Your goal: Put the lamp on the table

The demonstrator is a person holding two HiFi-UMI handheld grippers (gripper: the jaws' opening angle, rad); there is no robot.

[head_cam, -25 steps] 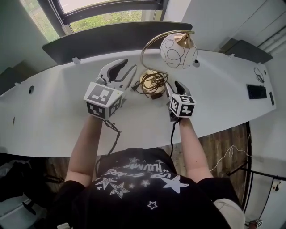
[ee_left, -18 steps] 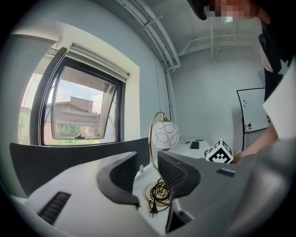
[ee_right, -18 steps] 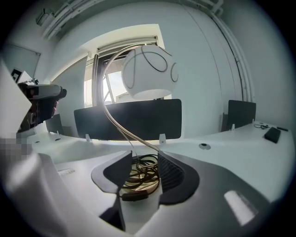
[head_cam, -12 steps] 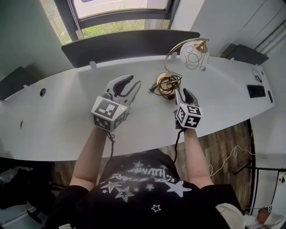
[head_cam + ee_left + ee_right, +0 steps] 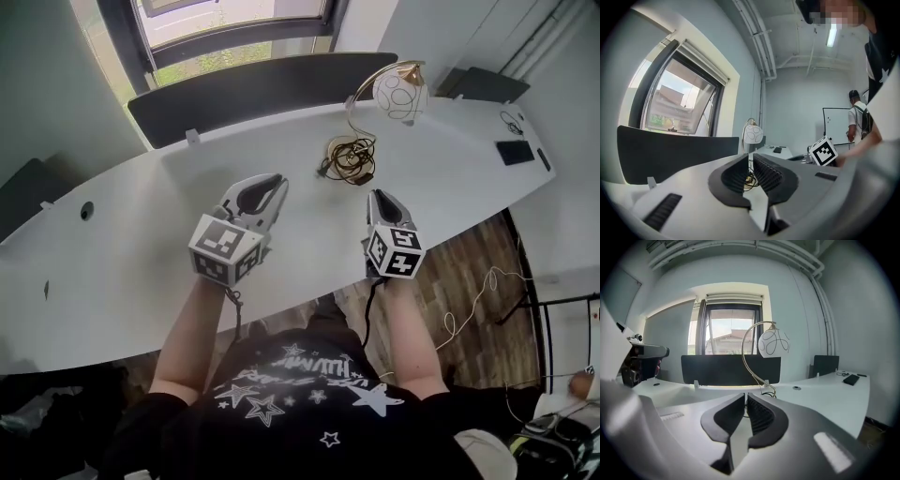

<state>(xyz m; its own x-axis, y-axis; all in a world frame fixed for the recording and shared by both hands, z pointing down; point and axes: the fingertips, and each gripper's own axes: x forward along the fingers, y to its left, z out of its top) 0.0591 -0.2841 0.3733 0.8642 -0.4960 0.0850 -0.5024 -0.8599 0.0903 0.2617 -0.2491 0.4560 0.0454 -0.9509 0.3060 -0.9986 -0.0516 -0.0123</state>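
Risk: the lamp [image 5: 400, 94] stands upright on the table [image 5: 141, 234] toward its far edge. Its shade hangs off a long arched neck and the cord [image 5: 349, 155] is heaped loose at the base, so I judge it top-heavy; any reach back in that snags the cord or nudges the neck could tip it. My left gripper [image 5: 270, 180] and right gripper [image 5: 378, 195] sit side by side over the near part of the table, well apart from the lamp, left pointing level, right dipped slightly. The jaws on each have just been closing and now sit nearly together with nothing between them.
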